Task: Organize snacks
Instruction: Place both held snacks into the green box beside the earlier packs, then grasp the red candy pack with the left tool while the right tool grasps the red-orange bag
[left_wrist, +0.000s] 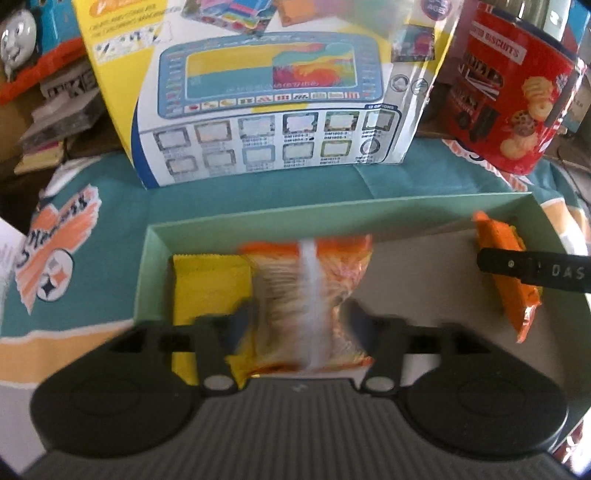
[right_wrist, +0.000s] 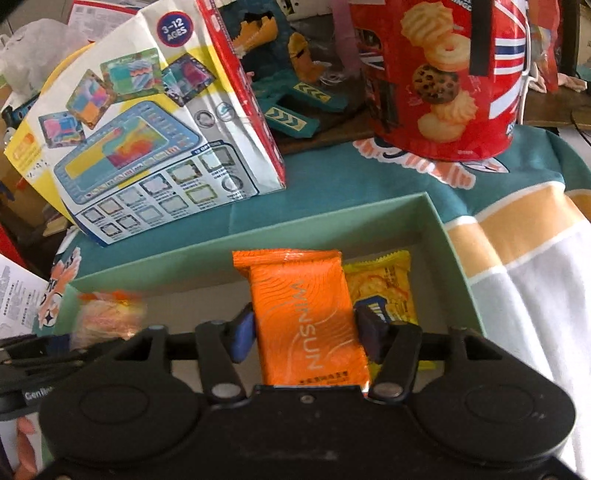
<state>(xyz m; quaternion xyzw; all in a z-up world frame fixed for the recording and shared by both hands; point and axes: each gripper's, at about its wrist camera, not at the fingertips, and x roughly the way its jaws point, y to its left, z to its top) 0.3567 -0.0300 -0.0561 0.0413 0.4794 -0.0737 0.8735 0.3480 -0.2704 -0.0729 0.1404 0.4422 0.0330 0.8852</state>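
Observation:
A pale green box (left_wrist: 258, 221) lies open on a teal cloth. My left gripper (left_wrist: 301, 314) is shut on a clear-and-orange snack packet (left_wrist: 306, 291), blurred, held over the box's left part beside a yellow packet (left_wrist: 210, 280) on the box floor. My right gripper (right_wrist: 304, 326) is shut on an orange WINSUN packet (right_wrist: 306, 314) inside the same box (right_wrist: 439, 229), next to a yellow snack packet (right_wrist: 388, 288). The orange packet (left_wrist: 509, 266) and a right finger (left_wrist: 532, 271) show at the right of the left wrist view. The left-held packet (right_wrist: 107, 314) shows at the left of the right wrist view.
A toy tablet carton (left_wrist: 266, 92) stands behind the box, also in the right wrist view (right_wrist: 147, 140). A red biscuit tin (left_wrist: 509, 96) stands at the back right (right_wrist: 450, 74). Toys and papers crowd the table's left edge (left_wrist: 44, 110).

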